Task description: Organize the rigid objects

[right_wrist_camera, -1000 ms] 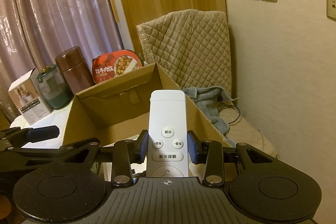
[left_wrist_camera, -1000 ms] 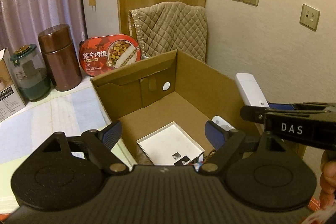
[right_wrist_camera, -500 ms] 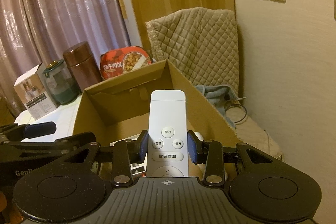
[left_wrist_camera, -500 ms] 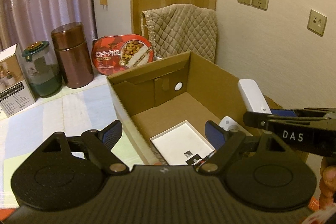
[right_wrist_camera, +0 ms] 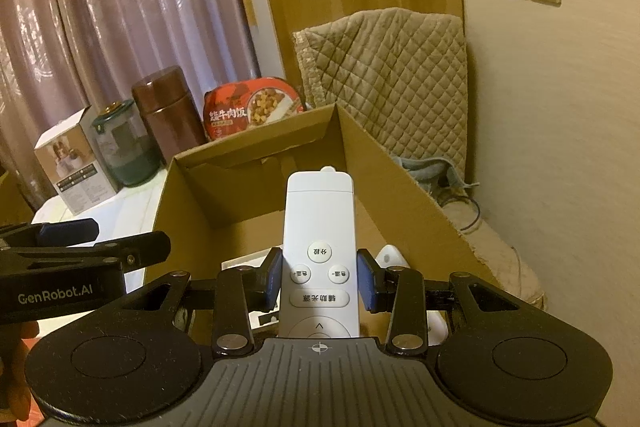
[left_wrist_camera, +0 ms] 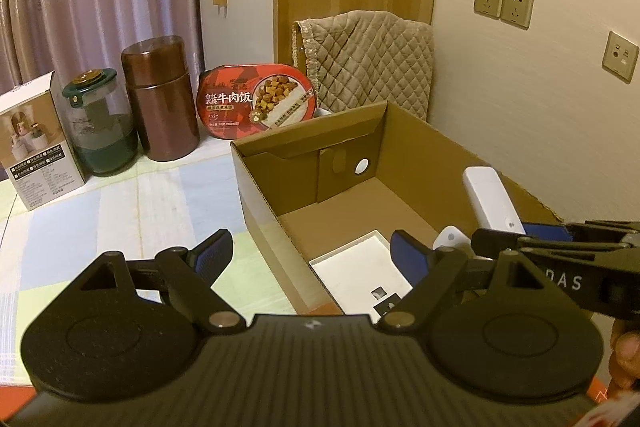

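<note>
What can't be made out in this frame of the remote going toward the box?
- Remote: its lower end is hidden by the right tongs body, right wrist view.
- White flat box in the cardboard box: near edge hidden behind the left tongs; label too small.
- Small white device: mostly covered, identity unclear.

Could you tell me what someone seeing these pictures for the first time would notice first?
Most likely the white remote, clamped between the right gripper and held above the open cardboard box. Next, the left gripper hangs open and empty over the box's near left wall, with a flat white box lying inside. Behind stand a red meal tub and a brown canister.
</note>
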The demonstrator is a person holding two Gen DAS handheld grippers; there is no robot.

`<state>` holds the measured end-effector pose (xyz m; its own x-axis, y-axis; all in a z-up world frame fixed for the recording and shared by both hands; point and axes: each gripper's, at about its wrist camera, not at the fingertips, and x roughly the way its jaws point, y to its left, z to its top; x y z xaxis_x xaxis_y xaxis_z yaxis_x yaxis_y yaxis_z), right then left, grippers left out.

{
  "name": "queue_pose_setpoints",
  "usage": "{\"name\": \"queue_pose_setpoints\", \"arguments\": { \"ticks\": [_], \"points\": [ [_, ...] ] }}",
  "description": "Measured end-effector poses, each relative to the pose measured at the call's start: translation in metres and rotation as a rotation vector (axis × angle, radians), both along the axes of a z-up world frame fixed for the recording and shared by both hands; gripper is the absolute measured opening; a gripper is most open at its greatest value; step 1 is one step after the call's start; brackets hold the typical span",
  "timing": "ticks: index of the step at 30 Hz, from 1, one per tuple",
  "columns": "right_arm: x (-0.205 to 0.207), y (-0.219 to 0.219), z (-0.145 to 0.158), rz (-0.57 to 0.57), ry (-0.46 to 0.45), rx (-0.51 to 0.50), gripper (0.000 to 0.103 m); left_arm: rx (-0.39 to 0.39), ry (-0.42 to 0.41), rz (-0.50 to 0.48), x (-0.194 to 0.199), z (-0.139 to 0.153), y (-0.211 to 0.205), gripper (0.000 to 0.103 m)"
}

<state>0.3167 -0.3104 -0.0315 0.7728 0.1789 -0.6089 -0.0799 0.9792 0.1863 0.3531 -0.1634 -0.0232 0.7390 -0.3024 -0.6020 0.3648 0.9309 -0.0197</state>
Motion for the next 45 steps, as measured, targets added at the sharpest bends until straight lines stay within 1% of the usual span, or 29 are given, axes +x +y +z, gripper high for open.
{"name": "queue_pose_setpoints", "arguments": {
  "ticks": [18,25,27,29,33,38,41,45],
  "points": [
    [0.002,0.003,-0.002,0.007,0.001,0.0,0.035,-0.005,0.0,0.003,0.0,-0.001,0.001,0.083],
    [0.001,-0.002,-0.001,-0.015,-0.024,0.01,0.037,-0.002,-0.002,0.009,-0.001,-0.003,0.003,0.083],
    [0.001,-0.003,0.0,-0.023,-0.031,0.017,0.04,-0.005,-0.002,0.014,-0.003,-0.004,0.005,0.083],
    [0.001,-0.006,0.002,-0.027,-0.038,0.033,0.046,-0.004,-0.007,0.02,-0.006,-0.004,0.007,0.083],
    [-0.004,-0.01,0.006,-0.03,-0.057,0.052,0.054,-0.007,-0.012,0.036,-0.014,-0.001,0.014,0.084],
    [-0.014,-0.017,0.01,-0.033,-0.06,0.079,0.071,-0.021,-0.017,0.092,-0.037,0.007,0.028,0.096],
    [-0.024,-0.019,0.014,-0.032,-0.068,0.087,0.08,-0.019,-0.015,0.121,-0.053,0.014,0.035,0.099],
    [-0.044,-0.022,0.023,-0.024,-0.067,0.129,0.084,-0.023,-0.006,0.16,-0.076,0.026,0.047,0.101]
  ]
}}
